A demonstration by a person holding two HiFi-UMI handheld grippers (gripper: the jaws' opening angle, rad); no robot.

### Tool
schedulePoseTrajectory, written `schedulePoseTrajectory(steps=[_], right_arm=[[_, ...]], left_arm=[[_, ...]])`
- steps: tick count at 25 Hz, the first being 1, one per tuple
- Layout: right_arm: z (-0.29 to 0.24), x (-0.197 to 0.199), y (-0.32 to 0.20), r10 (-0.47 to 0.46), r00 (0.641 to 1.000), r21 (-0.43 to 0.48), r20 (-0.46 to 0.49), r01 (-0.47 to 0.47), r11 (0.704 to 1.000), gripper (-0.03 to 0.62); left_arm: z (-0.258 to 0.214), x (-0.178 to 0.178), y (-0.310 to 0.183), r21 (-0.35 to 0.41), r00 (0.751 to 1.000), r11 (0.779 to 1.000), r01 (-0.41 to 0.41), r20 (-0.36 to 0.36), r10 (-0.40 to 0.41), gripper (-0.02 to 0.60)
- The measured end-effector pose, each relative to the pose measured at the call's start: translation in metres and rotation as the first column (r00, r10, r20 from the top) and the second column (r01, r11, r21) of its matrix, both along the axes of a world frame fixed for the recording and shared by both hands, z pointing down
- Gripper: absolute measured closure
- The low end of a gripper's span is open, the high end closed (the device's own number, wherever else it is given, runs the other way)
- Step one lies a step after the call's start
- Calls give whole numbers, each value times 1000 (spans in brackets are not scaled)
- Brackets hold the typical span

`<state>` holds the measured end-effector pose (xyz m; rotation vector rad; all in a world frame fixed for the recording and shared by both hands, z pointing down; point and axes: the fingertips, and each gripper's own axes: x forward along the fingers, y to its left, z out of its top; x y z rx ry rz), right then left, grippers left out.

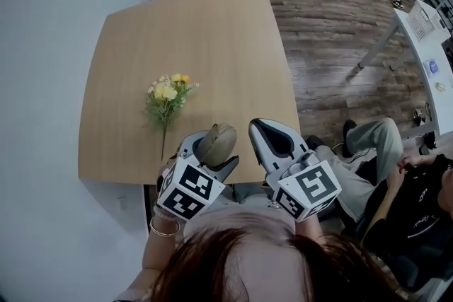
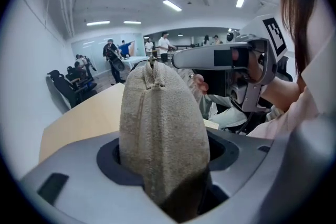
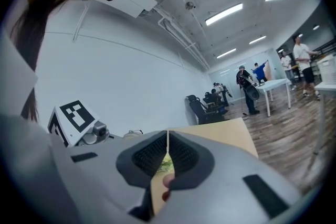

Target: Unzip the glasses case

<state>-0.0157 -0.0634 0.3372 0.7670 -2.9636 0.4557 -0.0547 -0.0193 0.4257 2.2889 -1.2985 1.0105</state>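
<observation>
While left gripper [image 1: 214,152] clamps the glasses case [image 2: 163,134] mid-air and right gripper [image 3: 167,136] jaws sit together, empty, tugging may twist it loose

We see the glasses case [image 2: 163,134] as coarse, nubbly beige cloth, matt, with a stitched seam down its side. The left claw [image 1: 212,152] has a smooth, matt grey plastic shell with a darker matt lining. On the right claw [image 3: 168,139] the same grey plastic frames dark pads [image 3: 149,157] with a fine ribbed texture. Its marker cube [image 1: 309,189] looks flat-printed in black and white. The bench [image 1: 191,39] is pale wood grain, smooth with low sheen; the floor [image 1: 333,32] is darker plank wood.
</observation>
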Motion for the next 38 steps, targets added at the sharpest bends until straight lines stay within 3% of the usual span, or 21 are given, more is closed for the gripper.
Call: schedulePoseTrajectory(steps=[5, 9, 14, 22, 30, 38], right_arm=[[2, -11, 5, 1, 1000, -19, 8, -1, 1000, 577], [1, -24, 8, 10, 1000, -33, 16, -10, 999, 577], [4, -39, 14, 6, 1000, -48, 22, -5, 999, 577], [4, -55, 13, -26, 996, -115, 91, 36, 993, 561], [6, -64, 15, -94, 983, -194, 160, 125, 973, 533], [11, -65, 14, -142, 967, -270, 213, 198, 942, 526]], left_arm=[[2, -18, 2, -15, 988, 998, -65, 141, 67, 276], [1, -34, 4, -38, 960, 990, -138, 239, 143, 275], [10, -52, 7, -87, 894, 969, -231, 374, 246, 276], [12, -64, 1, -106, 808, 940, -324, 486, 333, 276], [15, -72, -11, -102, 695, 913, -394, 618, 369, 275], [13, -70, -23, -56, 634, 896, -440, 687, 354, 276]])
